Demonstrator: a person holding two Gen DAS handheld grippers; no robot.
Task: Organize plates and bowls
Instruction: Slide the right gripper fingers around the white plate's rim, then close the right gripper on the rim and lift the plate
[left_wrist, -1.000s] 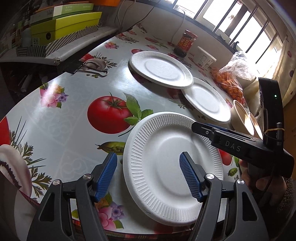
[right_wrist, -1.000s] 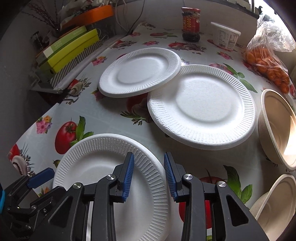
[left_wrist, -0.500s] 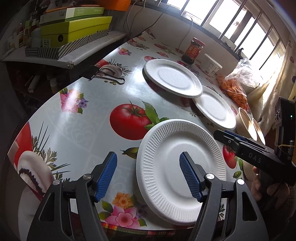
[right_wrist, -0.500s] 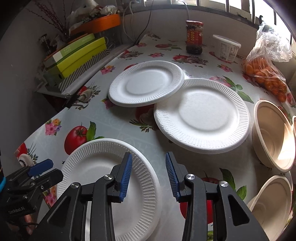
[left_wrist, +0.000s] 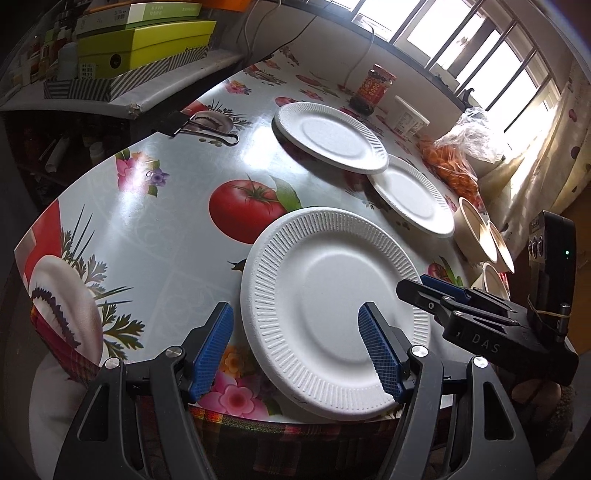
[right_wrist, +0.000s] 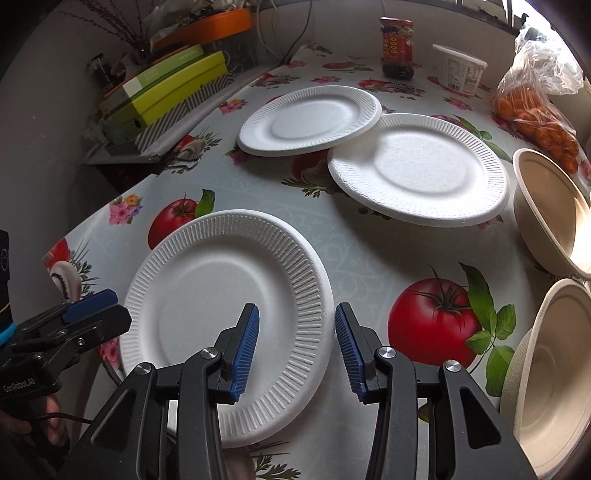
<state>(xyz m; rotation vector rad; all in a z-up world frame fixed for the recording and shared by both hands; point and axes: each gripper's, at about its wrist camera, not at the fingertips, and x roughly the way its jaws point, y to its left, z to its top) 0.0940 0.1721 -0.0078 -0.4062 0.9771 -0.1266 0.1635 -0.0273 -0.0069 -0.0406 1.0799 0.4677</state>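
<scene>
Three white ribbed paper plates lie on the patterned tablecloth. The near plate (left_wrist: 332, 310) (right_wrist: 225, 314) sits at the table's front edge. The middle plate (left_wrist: 410, 199) (right_wrist: 421, 170) and the far plate (left_wrist: 328, 136) (right_wrist: 310, 118) overlap farther back. Beige bowls (left_wrist: 476, 236) (right_wrist: 550, 210) (right_wrist: 554, 373) stand at the right. My left gripper (left_wrist: 299, 354) is open and empty, above the near plate's front rim. My right gripper (right_wrist: 295, 350) is open and empty, straddling that plate's right rim; it also shows in the left wrist view (left_wrist: 428, 288).
A sauce jar (right_wrist: 397, 48), a white tub (right_wrist: 461, 70) and a bag of oranges (right_wrist: 535, 110) stand along the back. Stacked green boxes (left_wrist: 144, 44) sit on a shelf left of the table. A black peeler (left_wrist: 207, 129) lies at the left edge.
Both grippers have drawn back toward the table's front edge, so the plates look farther away. The right gripper's jaws have opened wider. The plates have not moved.
</scene>
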